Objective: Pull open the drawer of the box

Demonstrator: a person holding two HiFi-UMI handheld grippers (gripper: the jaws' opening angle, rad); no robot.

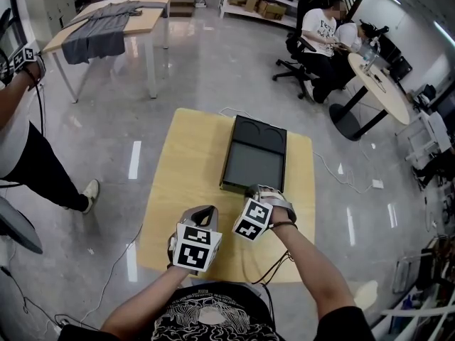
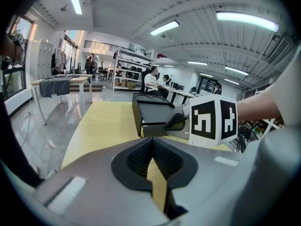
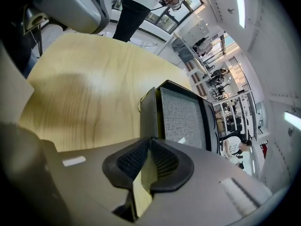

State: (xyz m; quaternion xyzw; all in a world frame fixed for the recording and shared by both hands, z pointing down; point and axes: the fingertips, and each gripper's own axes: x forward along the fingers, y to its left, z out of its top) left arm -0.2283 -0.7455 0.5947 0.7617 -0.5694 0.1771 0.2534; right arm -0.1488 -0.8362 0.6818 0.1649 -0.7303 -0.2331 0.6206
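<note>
A black box (image 1: 259,135) lies on the yellow wooden table (image 1: 188,169). Its drawer (image 1: 252,165) stands pulled out towards me, showing a grey lined inside (image 3: 181,117). My right gripper (image 1: 257,190) hovers just before the drawer's front wall (image 3: 149,114), pointing steeply down, tips together with nothing between them (image 3: 149,141). A small pale tab (image 3: 141,100) shows on that front wall. My left gripper (image 1: 206,212) is beside it to the left, over bare table, also shut and empty (image 2: 152,142). In the left gripper view the right gripper's marker cube (image 2: 214,119) sits by the drawer (image 2: 153,126).
A person (image 1: 28,141) stands at the left with another gripper. Two people (image 1: 323,34) sit by a round table (image 1: 377,80) at the back right. A long table with grey cloth (image 1: 99,30) stands far left. A cable (image 1: 266,265) runs over the table's near edge.
</note>
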